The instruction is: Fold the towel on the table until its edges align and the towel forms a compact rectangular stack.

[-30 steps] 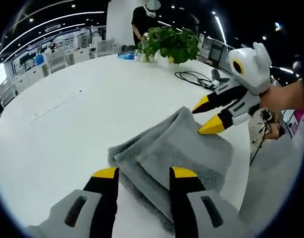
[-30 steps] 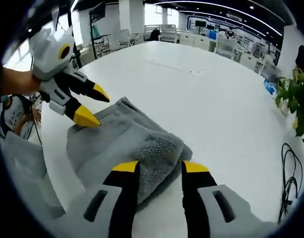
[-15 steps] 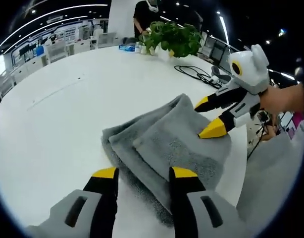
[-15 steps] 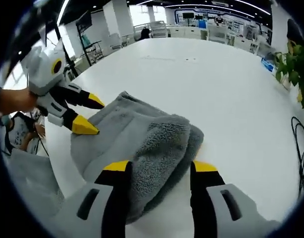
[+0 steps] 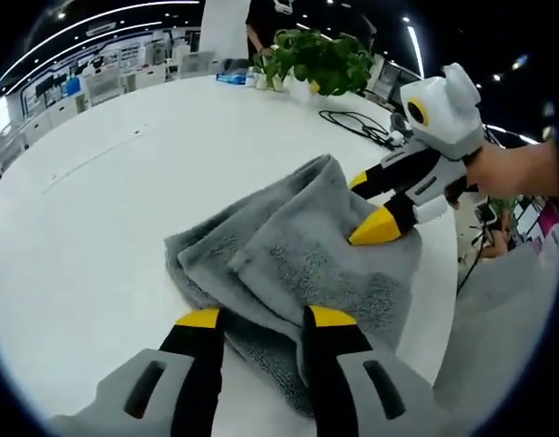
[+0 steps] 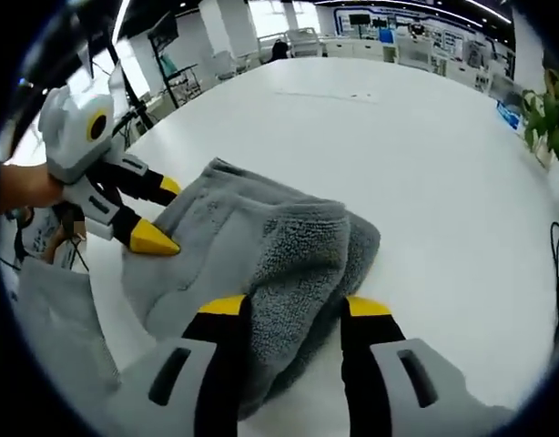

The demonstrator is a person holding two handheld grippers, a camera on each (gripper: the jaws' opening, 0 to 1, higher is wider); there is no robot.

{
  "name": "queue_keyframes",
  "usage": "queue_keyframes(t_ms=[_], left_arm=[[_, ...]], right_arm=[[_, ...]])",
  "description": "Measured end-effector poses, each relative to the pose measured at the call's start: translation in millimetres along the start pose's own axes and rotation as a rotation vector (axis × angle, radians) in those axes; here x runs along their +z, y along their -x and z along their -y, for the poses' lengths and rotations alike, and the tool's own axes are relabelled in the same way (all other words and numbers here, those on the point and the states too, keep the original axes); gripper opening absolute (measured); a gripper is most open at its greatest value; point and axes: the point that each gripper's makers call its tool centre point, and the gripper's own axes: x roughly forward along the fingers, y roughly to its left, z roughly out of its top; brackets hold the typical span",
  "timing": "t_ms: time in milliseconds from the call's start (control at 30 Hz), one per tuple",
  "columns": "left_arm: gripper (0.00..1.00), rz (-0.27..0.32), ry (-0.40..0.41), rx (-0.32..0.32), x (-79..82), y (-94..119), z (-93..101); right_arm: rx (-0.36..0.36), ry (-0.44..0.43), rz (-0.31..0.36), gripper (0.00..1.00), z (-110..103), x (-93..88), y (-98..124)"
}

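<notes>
A grey towel [image 5: 298,250] lies folded and bunched near the edge of the white table [image 5: 97,209]. My left gripper [image 5: 264,318] is open, with the towel's near folded edge lying between its yellow-tipped jaws. My right gripper [image 5: 369,205] comes in from the right, held by a hand, jaws apart, its lower tip pressing on the cloth. In the right gripper view the towel [image 6: 279,241] bulges thickly between the jaws of my open right gripper [image 6: 295,306]. My left gripper [image 6: 161,214] sits at the towel's left side, its lower tip on the fabric.
A potted plant [image 5: 316,59] and a black cable [image 5: 357,123] are at the table's far side, where a person [image 5: 266,14] stands. The table edge runs just right of the towel, with grey floor [image 5: 498,337] beyond. Wide bare tabletop [image 6: 425,155] stretches away.
Both grippers have pushed further into the towel, so its folds now lie between each pair of jaws. The cloth has bunched up higher in the middle.
</notes>
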Motion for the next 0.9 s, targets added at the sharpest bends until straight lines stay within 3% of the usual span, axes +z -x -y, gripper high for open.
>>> queue_keyframes(t_ms=[333,900], left_arm=[[0.35,0.027,0.003,0.021,14.9,-10.8,-17.6],[0.34,0.007,-0.024,0.061,47.1,-28.2,-62.3]], right_arm=[[-0.020,0.007,0.032,0.38,18.7,15.0,-10.1],[-0.076,0.030,0.080,0.37,45.4,57.1,-35.0]])
